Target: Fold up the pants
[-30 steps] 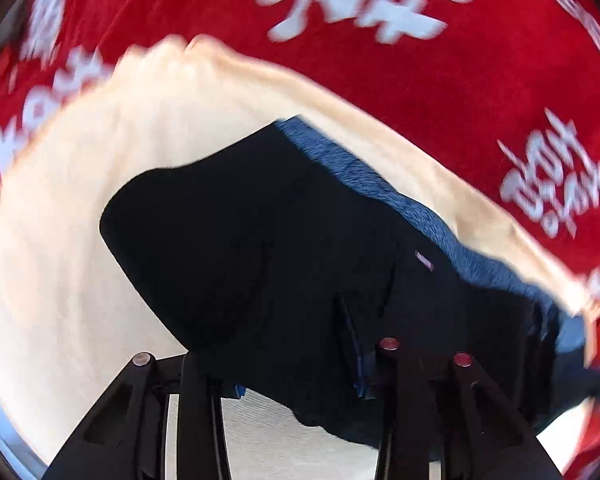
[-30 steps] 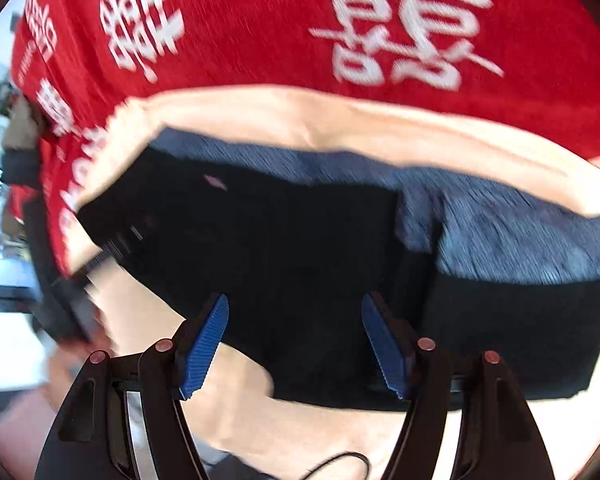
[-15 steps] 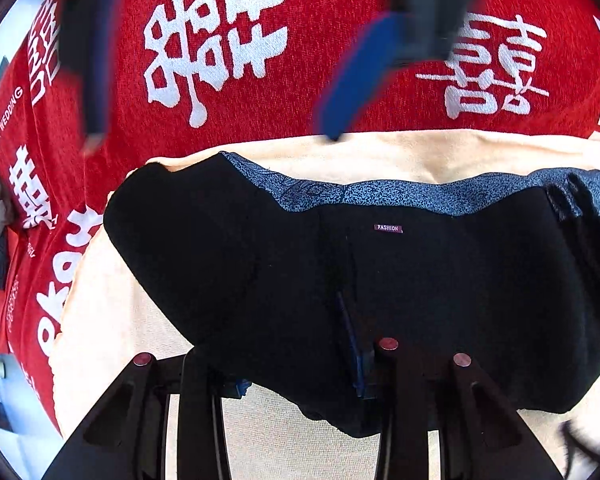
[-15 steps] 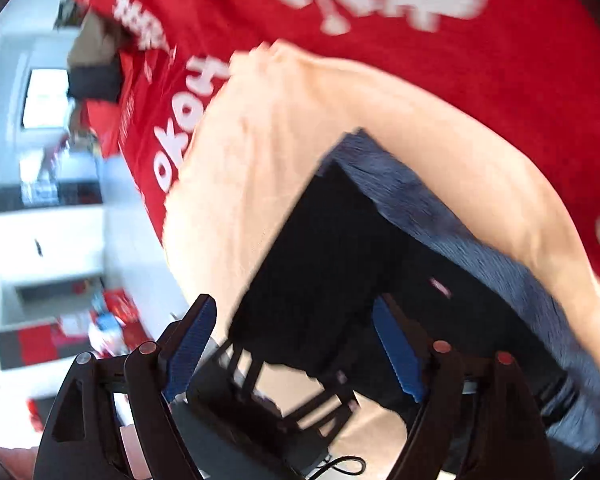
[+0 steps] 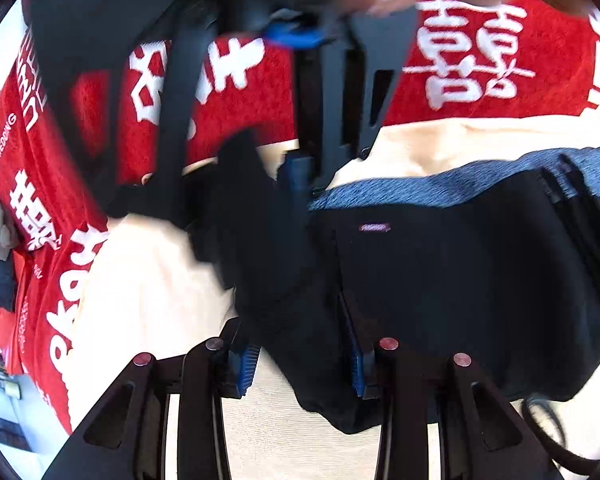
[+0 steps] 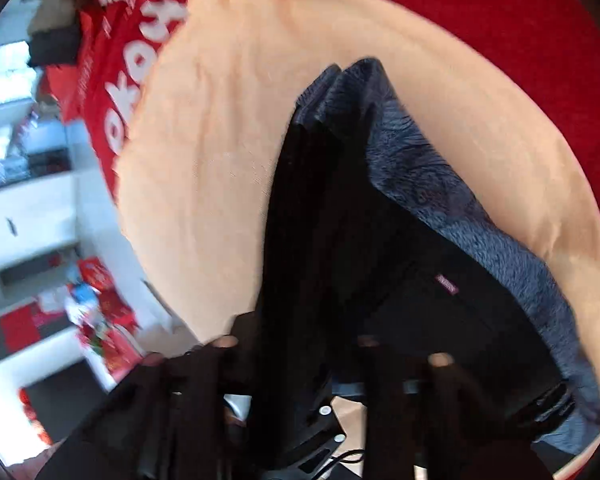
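The black pants point(image 5: 440, 288) with a blue-grey waistband point(image 5: 420, 188) lie folded on a cream cloth point(image 5: 148, 288). My left gripper point(image 5: 300, 360) has its blue pads apart around a bunched fold of the pants. My right gripper point(image 5: 296, 184) shows in the left wrist view from above, pinching the left edge of the pants. In the right wrist view the pants point(image 6: 360, 240) fill the space between my right gripper's fingers point(image 6: 296, 360), which are dark and blurred.
A red blanket point(image 5: 480, 60) with white characters lies under the cream cloth point(image 6: 228, 160). A black cable point(image 5: 548, 436) lies at the near right. The room floor and shelves point(image 6: 28, 220) show off the left edge.
My right gripper has swung down onto the left edge of the pants and closed there. The left side of the pants has bunched inward between my left gripper's pads.
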Demonstrator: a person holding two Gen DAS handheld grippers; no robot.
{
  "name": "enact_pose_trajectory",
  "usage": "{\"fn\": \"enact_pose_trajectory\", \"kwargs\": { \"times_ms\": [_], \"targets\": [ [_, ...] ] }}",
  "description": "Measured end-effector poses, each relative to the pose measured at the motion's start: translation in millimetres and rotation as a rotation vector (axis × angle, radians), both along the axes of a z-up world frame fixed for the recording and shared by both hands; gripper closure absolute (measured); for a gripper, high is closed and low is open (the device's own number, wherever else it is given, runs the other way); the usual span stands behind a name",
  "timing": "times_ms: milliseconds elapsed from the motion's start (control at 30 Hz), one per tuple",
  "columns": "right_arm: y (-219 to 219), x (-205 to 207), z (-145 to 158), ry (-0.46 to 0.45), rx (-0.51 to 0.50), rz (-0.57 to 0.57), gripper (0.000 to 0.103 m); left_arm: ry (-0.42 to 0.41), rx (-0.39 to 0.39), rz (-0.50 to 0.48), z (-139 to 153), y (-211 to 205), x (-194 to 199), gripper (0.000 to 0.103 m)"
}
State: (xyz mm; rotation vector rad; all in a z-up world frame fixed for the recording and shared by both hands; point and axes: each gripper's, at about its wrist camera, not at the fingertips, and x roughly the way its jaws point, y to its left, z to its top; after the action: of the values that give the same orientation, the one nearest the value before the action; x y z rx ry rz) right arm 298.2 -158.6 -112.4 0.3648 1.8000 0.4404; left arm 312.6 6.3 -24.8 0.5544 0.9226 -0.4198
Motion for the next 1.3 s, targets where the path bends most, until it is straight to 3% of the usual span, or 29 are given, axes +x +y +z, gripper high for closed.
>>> {"fn": "enact_pose_trajectory", "kwargs": {
  "times_ms": [400,700,800,967,1133,1300],
  "targets": [
    [-119.8,-72.9,87.8,-0.255,0.232,-0.282,0.083,-0.045,-0.103,-0.147,87.5,-62.3,-35.9,0.065],
    [-246.5,-171.7,122.1,-0.364,0.282,-0.506,0.082,-0.011,-0.113,-0.326,120.7,-163.5,-97.7,0.064],
    [-292.1,-209.1,119.7,-0.38,0.289,-0.574,0.082,-0.004,-0.092,-0.398,118.0,-200.2,-125.3,0.064],
    [-344.5,-260.7,88.8,-0.366,0.295,-0.686,0.081,0.023,-0.038,-0.487,98.2,-256.1,-170.3,0.064],
    [-379.6,-296.0,49.3,-0.338,0.294,-0.766,0.08,0.042,0.03,-0.544,63.1,-298.6,-204.6,0.064],
    [-394.6,-317.3,4.6,-0.285,0.292,-0.814,0.08,0.078,0.096,-0.557,27.4,-315.5,-223.8,0.063]
  ]
}}
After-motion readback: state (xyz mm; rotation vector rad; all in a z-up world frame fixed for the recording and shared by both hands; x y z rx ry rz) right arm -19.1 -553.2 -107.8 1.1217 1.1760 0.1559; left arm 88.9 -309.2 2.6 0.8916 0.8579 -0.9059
